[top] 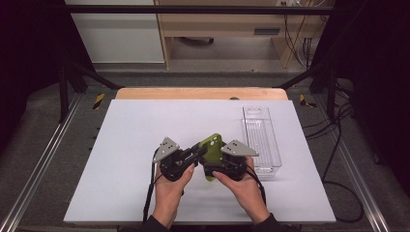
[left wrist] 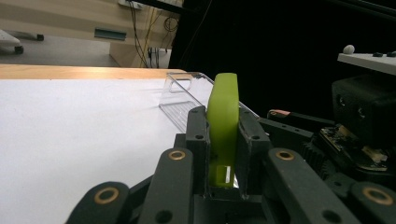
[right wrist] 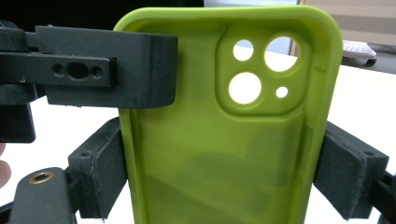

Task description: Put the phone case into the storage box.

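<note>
Both grippers held one thing together: a green phone case [top: 212, 147]. It was up off the white table [top: 121, 145], between the two hands, in front of the person.

The left gripper [top: 199, 150] pinched the case across its thin side. In the left gripper view, the case [left wrist: 223, 126] stood on edge between the two black jaws, and both jaws pressed flat on it. So this gripper was closed on the case.

The right gripper [top: 212, 164] held the case the other way, across its wide side. In the right gripper view, the case [right wrist: 224, 154] stood tall, with its hollow inside and camera holes facing the camera. One black pad [right wrist: 100, 172] touched its left edge and another pad touched its right edge. This gripper was closed on the case too. The left gripper's jaw reached in from the side, higher up, near the top corner.

I think two grips were used because the case is soft and bendy. One grip keeps it steady, and the other can turn or carry it.

A clear plastic tray [top: 263, 140] lay just to the right of the right gripper, on the table. It looked empty. The case may be meant to go in there, since it was held so close to it.
</note>
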`<state>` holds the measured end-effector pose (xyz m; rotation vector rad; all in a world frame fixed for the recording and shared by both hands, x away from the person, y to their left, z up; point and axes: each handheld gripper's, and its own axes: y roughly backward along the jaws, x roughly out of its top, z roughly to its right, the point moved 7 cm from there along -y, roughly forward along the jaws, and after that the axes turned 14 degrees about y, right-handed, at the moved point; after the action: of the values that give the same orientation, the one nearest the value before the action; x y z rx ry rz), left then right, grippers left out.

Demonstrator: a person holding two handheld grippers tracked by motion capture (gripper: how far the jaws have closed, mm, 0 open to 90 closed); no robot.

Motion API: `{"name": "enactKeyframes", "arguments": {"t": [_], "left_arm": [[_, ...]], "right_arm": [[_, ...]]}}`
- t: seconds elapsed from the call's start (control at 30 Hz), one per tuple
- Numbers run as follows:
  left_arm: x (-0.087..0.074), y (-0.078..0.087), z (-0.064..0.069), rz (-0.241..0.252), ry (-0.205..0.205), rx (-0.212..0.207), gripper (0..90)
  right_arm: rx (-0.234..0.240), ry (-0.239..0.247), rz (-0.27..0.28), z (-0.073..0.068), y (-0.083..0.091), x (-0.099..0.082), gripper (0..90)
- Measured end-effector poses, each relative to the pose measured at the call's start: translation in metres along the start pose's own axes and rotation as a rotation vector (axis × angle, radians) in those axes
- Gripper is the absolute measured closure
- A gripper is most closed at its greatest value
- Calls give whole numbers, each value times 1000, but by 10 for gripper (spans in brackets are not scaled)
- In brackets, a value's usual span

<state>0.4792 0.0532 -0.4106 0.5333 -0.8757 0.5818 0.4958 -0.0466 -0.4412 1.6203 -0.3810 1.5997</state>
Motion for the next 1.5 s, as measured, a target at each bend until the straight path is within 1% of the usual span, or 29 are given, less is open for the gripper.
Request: {"name": "enactKeyframes", "arguments": {"t": [0.33,1.03,1.17,1.5], "left_arm": [[-1,-1,0,-7,6,2,772],[-2,-1,-2,-19,3,8,770],[-2,0,-1,-19,-5,11,769],[-2,0,-1,-25,-11,16,763]], "right_arm": [[8,-7,-18,0,1,-1,158],[10,-11,-24,-1,0,-3,162],[11,-11,-22,-1,0,-3,162],[11,-11,-23,-2,0,-3,162]]}}
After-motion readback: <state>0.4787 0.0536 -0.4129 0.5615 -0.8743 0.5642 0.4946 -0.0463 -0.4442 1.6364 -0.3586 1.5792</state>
